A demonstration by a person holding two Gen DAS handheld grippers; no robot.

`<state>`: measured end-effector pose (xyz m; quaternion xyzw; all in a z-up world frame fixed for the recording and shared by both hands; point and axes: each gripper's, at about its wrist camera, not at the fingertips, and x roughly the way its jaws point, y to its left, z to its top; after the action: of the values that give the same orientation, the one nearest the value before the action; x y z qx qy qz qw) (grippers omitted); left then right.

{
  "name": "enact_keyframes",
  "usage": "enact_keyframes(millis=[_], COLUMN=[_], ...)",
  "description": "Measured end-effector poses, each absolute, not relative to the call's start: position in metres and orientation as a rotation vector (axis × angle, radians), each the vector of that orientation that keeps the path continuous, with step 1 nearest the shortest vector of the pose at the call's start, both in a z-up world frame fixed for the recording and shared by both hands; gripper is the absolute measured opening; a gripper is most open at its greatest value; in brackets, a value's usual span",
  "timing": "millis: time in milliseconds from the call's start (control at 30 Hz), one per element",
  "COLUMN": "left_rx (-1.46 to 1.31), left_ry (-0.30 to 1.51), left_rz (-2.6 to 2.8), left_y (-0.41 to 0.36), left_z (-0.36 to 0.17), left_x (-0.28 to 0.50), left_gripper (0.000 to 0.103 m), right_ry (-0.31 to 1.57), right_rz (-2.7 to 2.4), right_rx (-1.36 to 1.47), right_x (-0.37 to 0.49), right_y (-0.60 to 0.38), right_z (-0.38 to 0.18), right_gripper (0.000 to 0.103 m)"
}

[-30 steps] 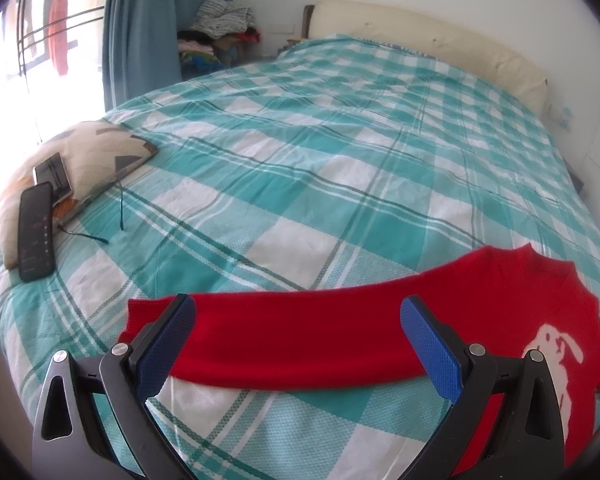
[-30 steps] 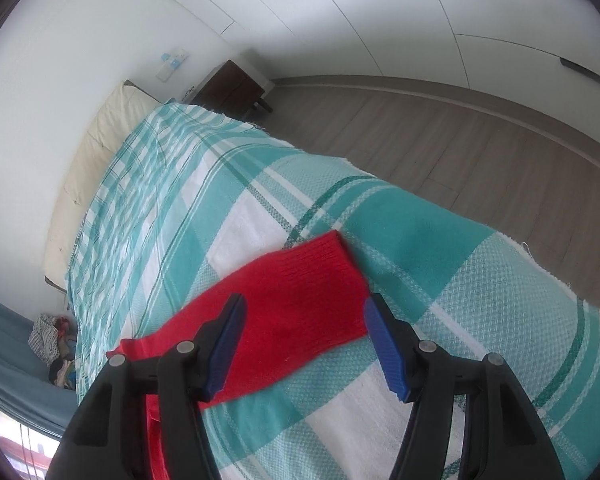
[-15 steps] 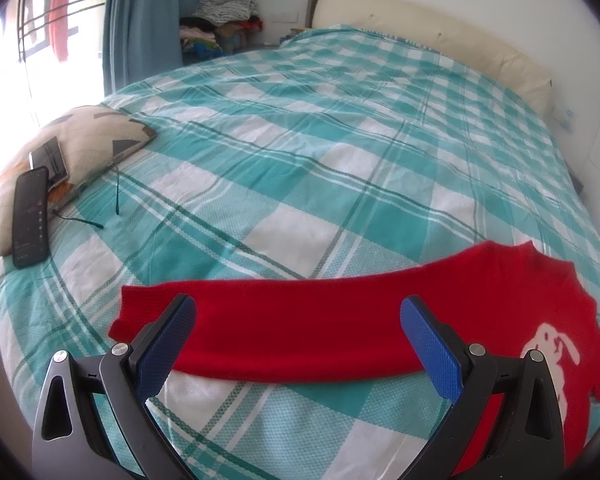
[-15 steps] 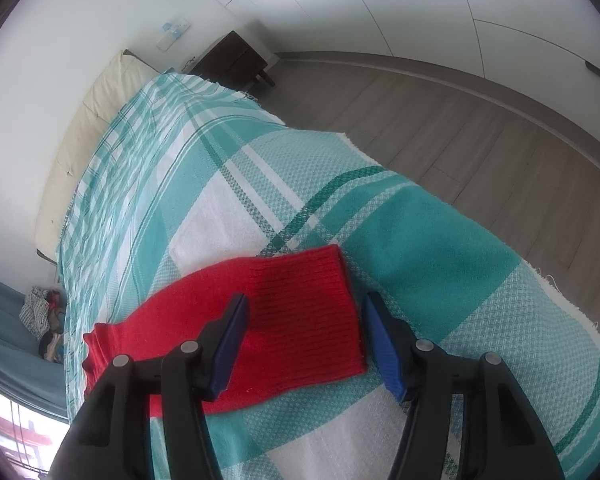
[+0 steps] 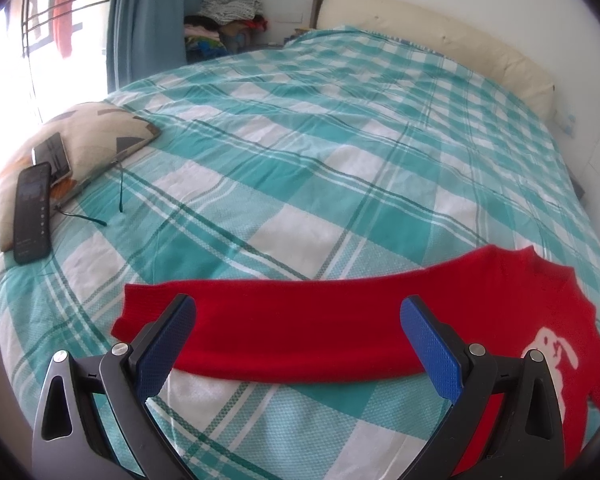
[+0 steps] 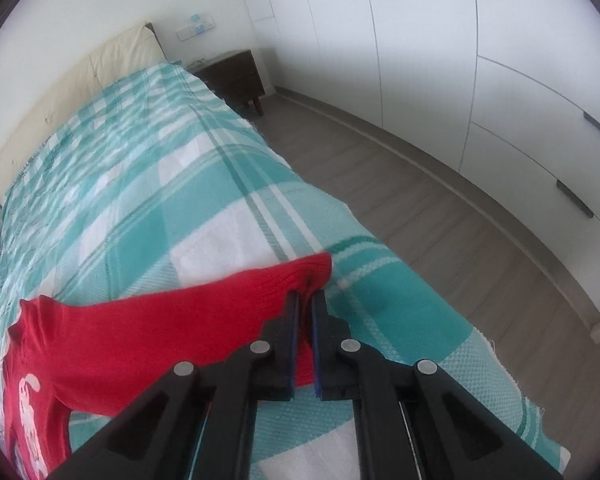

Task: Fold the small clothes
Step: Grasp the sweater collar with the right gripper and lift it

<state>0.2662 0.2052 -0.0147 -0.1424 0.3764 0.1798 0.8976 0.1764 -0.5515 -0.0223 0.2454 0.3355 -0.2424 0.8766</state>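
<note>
A small red sweater (image 5: 500,304) with a white rabbit print lies on the teal checked bedspread (image 5: 300,152). One sleeve (image 5: 292,328) stretches flat to the left, and my left gripper (image 5: 296,344) hovers open over it, blue pads on either side, not touching. In the right wrist view the other sleeve's cuff (image 6: 300,276) is pinched between the blue pads of my right gripper (image 6: 305,300), which is shut on it and lifts it off the bed. The sweater body (image 6: 60,352) sags to the lower left.
A patterned cushion (image 5: 88,140) with two phones (image 5: 32,212) lies at the bed's left edge. A cream headboard (image 5: 440,40), blue curtain (image 5: 148,20) and clothes pile stand at the back. A dark nightstand (image 6: 236,76), wooden floor (image 6: 440,208) and white wardrobe doors lie right of the bed.
The right gripper closed on the sleeve cuff, rolled and rose, pulling the cuff up. The left gripper stayed open over the other sleeve, which now lies slightly higher in its view.
</note>
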Motion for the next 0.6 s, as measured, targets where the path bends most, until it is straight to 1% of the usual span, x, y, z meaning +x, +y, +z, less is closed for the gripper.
enact_keyframes(millis=[200,267,333,467,567,600], left_rx=[-0.316,-0.312,-0.304,-0.297,-0.312,-0.319], left_ry=[0.774,0.769,0.765,0.767,0.775,0.776], left_rz=[0.361,0.356,0.354,0.364,0.369,0.371], left_y=[0.21,0.208,0.207,0.21,0.216,0.217], left_z=[-0.012,-0.01,-0.009,-0.009,-0.012,-0.012], left_x=[0.267,0.266,0.265,0.264,0.264,0.263], left_gripper=[0.102,0.102,0.102,0.102,0.102,0.102], right_ry=[0.532,0.511,0.513,0.567,0.626,0.661], right_rz=[-0.163,-0.026,0.092,0.247,0.339,0.391], right_rx=[0.432,0.383,0.327,0.242,0.197,0.206], right_x=[0.212,0.231,0.251,0.29,0.314,0.321], right_y=[-0.448,-0.4,-0.35,-0.258,-0.198,-0.184], right_z=[0.093,0.127,0.149,0.15,0.126,0.112], right_gripper=[0.005,0.005,0.005,0.005,0.006,0.008])
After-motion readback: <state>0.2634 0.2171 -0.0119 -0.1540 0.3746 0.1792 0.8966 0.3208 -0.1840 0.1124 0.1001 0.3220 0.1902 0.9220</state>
